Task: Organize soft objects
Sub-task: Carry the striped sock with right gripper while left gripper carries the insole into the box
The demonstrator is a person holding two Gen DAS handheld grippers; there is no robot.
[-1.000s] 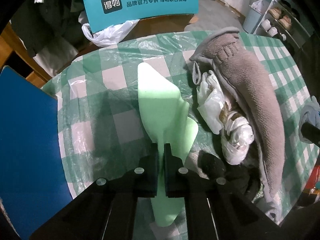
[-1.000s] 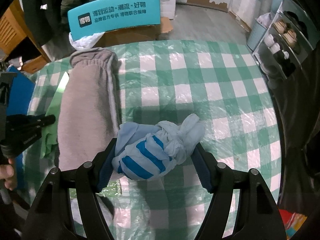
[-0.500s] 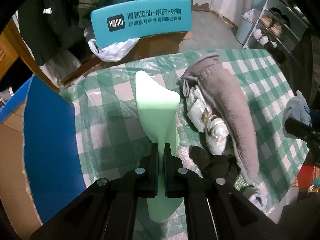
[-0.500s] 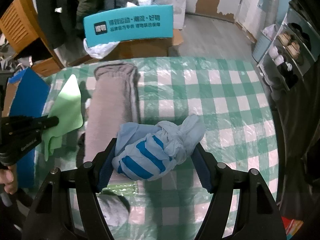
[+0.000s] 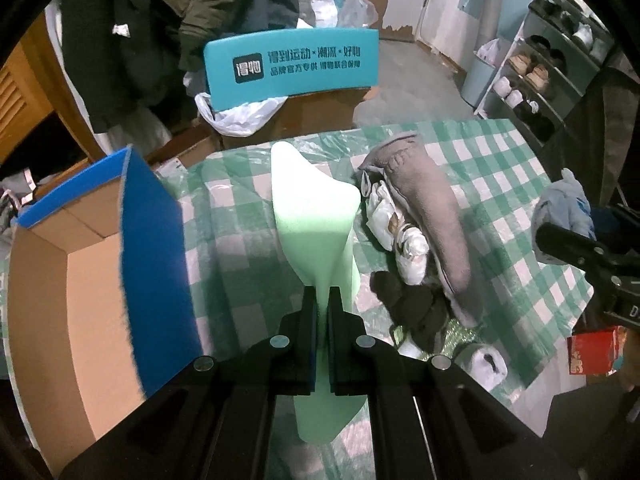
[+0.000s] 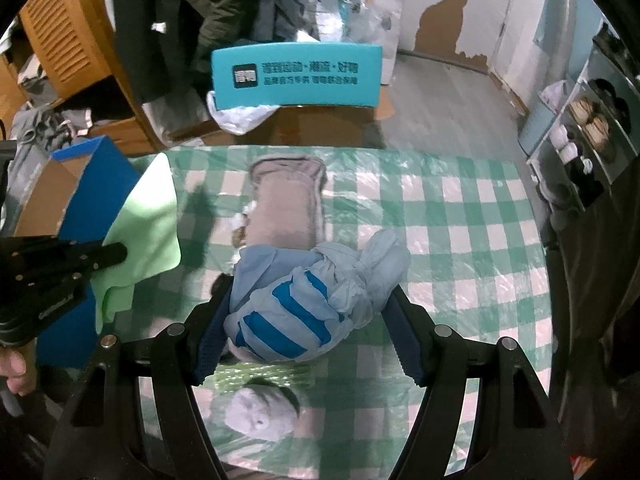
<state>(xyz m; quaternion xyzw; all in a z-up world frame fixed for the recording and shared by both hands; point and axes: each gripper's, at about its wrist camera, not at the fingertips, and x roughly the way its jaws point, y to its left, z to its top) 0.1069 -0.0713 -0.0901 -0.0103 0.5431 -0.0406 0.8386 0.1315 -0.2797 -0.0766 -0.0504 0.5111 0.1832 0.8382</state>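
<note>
Cluttered room: coats hanging at the back, shoe shelves at one side, a teal sign (image 5: 291,65) beyond the far edge of the worktop (image 6: 460,216), which wears a green-and-white checked cloth under clear plastic.

Change over the last second: both wrist views have pulled up and back from the worktop. The cardboard box (image 5: 72,280) with blue flaps, only a blue slab at the frame edge a second ago, now shows its open brown interior in the left view.

Left gripper (image 5: 322,304): jaws closed tight on the green cloth (image 5: 316,220), which hangs clear of the worktop just beside the box's near flap.

Right gripper (image 6: 308,312): jaws clamped on either side of the blue-striped bundle (image 6: 304,304), held above the worktop, farther from the box than the green cloth.

Still on the worktop, on the side of the green cloth away from the box: grey sock (image 5: 432,216), white bags (image 5: 396,224) tucked against it, dark bundle (image 5: 412,304), small grey roll (image 6: 260,412).

Judgement: both items lifted; the green cloth looks set for the box first. Several soft items remain, so the task is early to midway.
</note>
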